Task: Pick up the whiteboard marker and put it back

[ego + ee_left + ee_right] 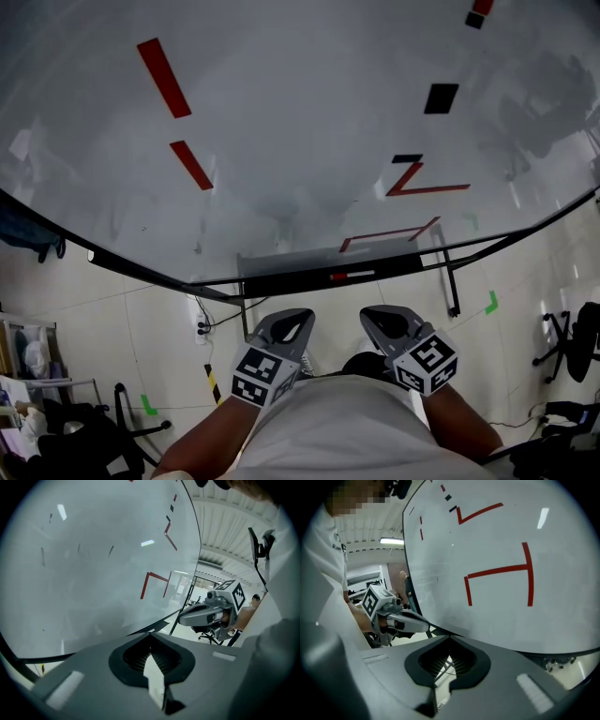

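A whiteboard marker (350, 277) with a red end lies on the dark tray (300, 279) along the lower edge of the large whiteboard (300, 122), which carries red strokes and black marks. My left gripper (290, 324) and right gripper (384, 322) hang side by side in front of my body, below the tray and apart from the marker. Both are shut with nothing between the jaws. The left gripper view has my left gripper (150, 634) pointing at the board (93, 564), the right gripper (206, 613) beside it. From the right gripper (450, 639) I see the board (501, 550) and the left gripper (410, 620).
The board's stand leg (452, 281) reaches the tiled floor, where green tape marks (490, 302) lie. An office chair (574, 342) stands at the right. Shelves and clutter (37, 380) fill the lower left. A power strip with cable (200, 325) lies under the board.
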`<state>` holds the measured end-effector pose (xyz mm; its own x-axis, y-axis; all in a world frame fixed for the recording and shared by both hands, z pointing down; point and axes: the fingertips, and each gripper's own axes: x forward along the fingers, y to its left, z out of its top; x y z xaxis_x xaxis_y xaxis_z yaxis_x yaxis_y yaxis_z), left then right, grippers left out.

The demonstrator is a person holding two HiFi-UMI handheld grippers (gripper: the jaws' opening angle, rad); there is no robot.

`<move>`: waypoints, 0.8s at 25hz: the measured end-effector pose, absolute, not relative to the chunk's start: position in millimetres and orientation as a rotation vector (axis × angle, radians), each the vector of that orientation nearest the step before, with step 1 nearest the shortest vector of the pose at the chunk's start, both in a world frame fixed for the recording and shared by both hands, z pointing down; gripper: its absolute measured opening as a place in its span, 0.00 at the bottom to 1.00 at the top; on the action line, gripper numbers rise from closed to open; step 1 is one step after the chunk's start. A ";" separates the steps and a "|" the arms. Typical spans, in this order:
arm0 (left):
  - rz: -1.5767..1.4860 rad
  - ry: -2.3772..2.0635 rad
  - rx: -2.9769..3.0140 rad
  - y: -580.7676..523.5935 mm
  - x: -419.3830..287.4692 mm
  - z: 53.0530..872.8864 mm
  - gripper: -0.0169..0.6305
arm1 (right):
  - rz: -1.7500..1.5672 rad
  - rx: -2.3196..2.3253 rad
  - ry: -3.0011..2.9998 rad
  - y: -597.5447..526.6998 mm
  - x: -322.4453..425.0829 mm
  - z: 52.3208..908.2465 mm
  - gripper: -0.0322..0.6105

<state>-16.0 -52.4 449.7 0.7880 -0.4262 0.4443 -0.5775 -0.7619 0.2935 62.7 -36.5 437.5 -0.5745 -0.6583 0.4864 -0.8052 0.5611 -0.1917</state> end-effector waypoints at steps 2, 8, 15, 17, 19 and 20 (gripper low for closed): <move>0.512 -0.759 2.550 -54.6 -14.2 454.2 0.05 | 0.568 1.177 -2.432 -41.8 65.3 441.1 0.05; 0.508 -0.827 2.483 -64.9 -4.2 459.5 0.05 | 0.486 1.019 -2.412 -53.5 73.9 450.9 0.05; 0.520 -0.901 2.437 -77.6 2.8 470.0 0.05 | 0.131 0.837 -2.309 -59.4 77.1 466.3 0.05; 0.509 -0.911 2.423 -77.6 5.3 471.7 0.05 | 0.070 0.805 -2.267 -58.4 81.3 473.9 0.05; 0.501 -0.914 2.416 -76.3 7.5 472.7 0.05 | 0.002 0.779 -2.223 -59.8 83.1 478.3 0.05; 0.500 -0.914 2.415 -75.7 8.2 473.0 0.05 | -0.034 0.765 -2.201 -61.0 83.1 479.9 0.05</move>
<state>8.2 -75.7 473.0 0.7065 -0.5040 0.4968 -0.6901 -0.6462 0.3259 83.1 -61.0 479.9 -0.5064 -0.5342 0.6769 -0.5131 0.8176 0.2614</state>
